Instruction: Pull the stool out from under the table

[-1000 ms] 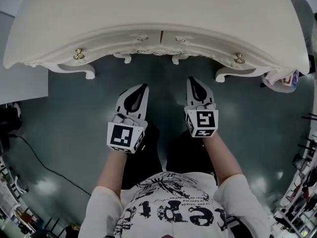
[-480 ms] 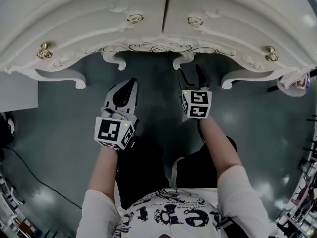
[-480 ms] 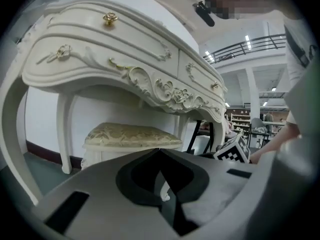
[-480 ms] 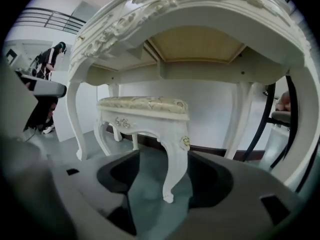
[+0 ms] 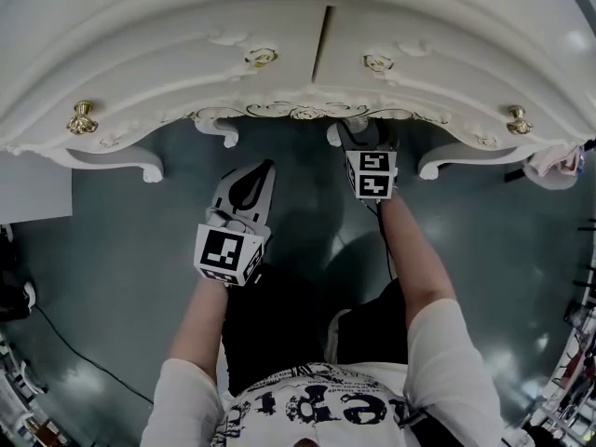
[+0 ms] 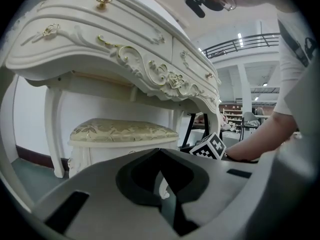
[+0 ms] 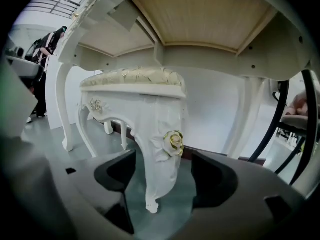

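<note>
Grey-green floor [image 5: 121, 240], white table [image 5: 186, 35], right gripper [image 7: 162, 176] opening, stool leg [image 7: 159, 129] between, left gripper [image 6: 160, 154] pressed together

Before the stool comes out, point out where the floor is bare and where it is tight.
Bare floor lies left of the left hand-held gripper and right of the right forearm. The person's legs fill the middle. Crowded: under the table, where the stool leg stands between the opening jaws of the right hand-held gripper.
</note>
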`<state>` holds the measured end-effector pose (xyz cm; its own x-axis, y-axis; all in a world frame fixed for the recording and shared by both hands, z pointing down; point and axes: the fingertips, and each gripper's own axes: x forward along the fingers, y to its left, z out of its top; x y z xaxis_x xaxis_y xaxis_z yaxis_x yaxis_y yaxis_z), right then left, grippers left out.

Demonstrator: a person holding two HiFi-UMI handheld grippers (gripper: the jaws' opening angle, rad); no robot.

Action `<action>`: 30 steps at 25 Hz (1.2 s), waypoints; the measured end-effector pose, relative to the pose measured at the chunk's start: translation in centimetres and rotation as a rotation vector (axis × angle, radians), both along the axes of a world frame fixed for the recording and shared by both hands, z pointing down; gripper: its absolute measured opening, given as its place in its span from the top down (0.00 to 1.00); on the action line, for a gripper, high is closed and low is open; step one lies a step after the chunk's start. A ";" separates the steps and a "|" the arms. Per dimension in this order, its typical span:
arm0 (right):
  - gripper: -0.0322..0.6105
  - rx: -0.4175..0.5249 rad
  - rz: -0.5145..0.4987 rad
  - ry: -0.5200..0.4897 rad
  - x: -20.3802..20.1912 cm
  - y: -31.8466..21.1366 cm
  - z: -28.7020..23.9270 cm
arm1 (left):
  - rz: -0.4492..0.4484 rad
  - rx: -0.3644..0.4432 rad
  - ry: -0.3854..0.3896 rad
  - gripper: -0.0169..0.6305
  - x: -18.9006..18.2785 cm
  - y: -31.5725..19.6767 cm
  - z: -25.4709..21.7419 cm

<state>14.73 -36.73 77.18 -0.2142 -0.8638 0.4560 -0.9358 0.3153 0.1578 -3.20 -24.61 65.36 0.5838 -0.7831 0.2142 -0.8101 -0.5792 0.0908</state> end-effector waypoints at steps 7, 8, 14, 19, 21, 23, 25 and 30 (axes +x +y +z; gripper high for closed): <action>0.43 -0.001 0.004 -0.027 -0.7 -2.2 0.2 | -0.015 -0.013 -0.002 0.95 -0.1 -0.9 0.8; 0.43 0.000 -0.001 -0.024 -0.9 -2.4 0.1 | -0.017 -0.014 0.000 0.95 -0.1 -1.0 0.8; 0.44 0.003 0.008 -0.032 -1.3 -2.9 0.3 | -0.020 -0.021 -0.008 0.95 -0.1 -0.8 1.1; 0.49 -0.005 -0.002 0.007 -1.1 -2.8 0.3 | -0.032 -0.027 -0.024 0.95 -0.5 -0.4 1.2; 0.50 -0.018 -0.009 0.018 -1.2 -2.5 0.3 | -0.038 -0.026 -0.030 0.95 -0.7 0.0 0.9; 0.50 -0.029 -0.017 0.027 -1.1 -2.0 0.4 | -0.046 -0.023 -0.034 0.95 -0.8 0.4 0.6; 0.51 -0.037 -0.024 0.031 -1.0 -1.3 0.4 | -0.054 -0.021 -0.038 0.95 -0.8 1.0 0.4; 0.51 -0.057 -0.041 0.033 -0.2 1.6 0.7 | -0.072 -0.015 -0.066 0.95 -0.6 3.5 -0.1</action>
<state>14.53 -35.13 77.87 -0.2329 -0.8273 0.5112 -0.9166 0.3625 0.1690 -3.84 -21.07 65.27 0.5107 -0.8188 0.2622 -0.8539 -0.5185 0.0443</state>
